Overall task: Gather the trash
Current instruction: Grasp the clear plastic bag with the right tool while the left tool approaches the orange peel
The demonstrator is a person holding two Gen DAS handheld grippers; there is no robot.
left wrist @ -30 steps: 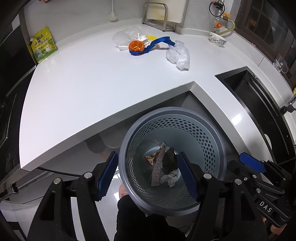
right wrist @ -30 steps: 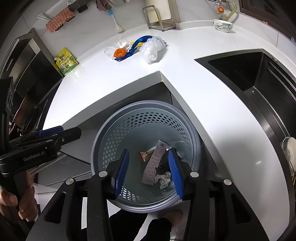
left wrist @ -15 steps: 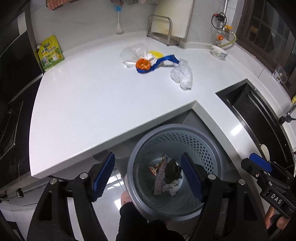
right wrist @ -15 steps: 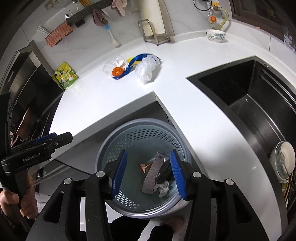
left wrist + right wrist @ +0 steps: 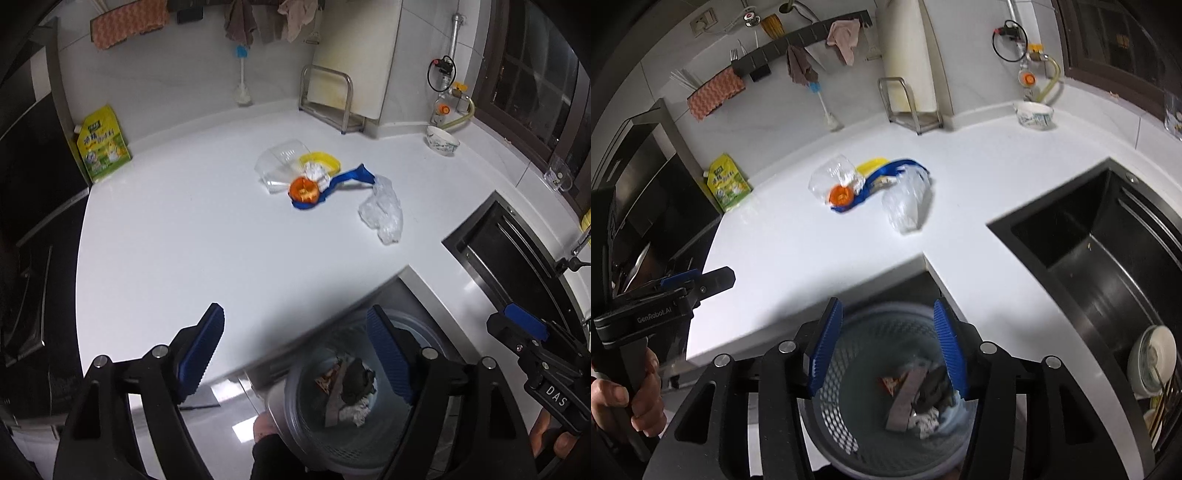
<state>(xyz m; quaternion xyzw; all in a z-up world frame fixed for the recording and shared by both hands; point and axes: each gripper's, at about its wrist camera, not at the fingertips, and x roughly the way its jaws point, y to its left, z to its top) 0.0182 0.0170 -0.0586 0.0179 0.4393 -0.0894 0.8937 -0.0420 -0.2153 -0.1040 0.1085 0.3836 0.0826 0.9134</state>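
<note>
- While both tools hang above the grey perforated plastic waste bin (image 5: pixel 886 413), the left gripper (image 5: pixel 295 354) stands wide with nothing between its blue ribbed pads, and the right gripper (image 5: pixel 888 347) is likewise spread and empty.
- Ahead of both, well apart on the white countertop (image 5: pixel 177 236), lies the remaining trash: a crumpled clear plastic bag (image 5: pixel 382 208), and beyond it a cluster of a clear plastic cup (image 5: pixel 280 166), an orange round lid (image 5: pixel 303 189), a blue ribbon-like strip (image 5: pixel 347 179) and a yellow piece (image 5: pixel 319 159).
- Judging by looks, the bag is light, soft and slippery; pinching a bunched fold mid-body should hold.
- Its long axis runs roughly toward and away from the left gripper, slightly slanted.
</note>
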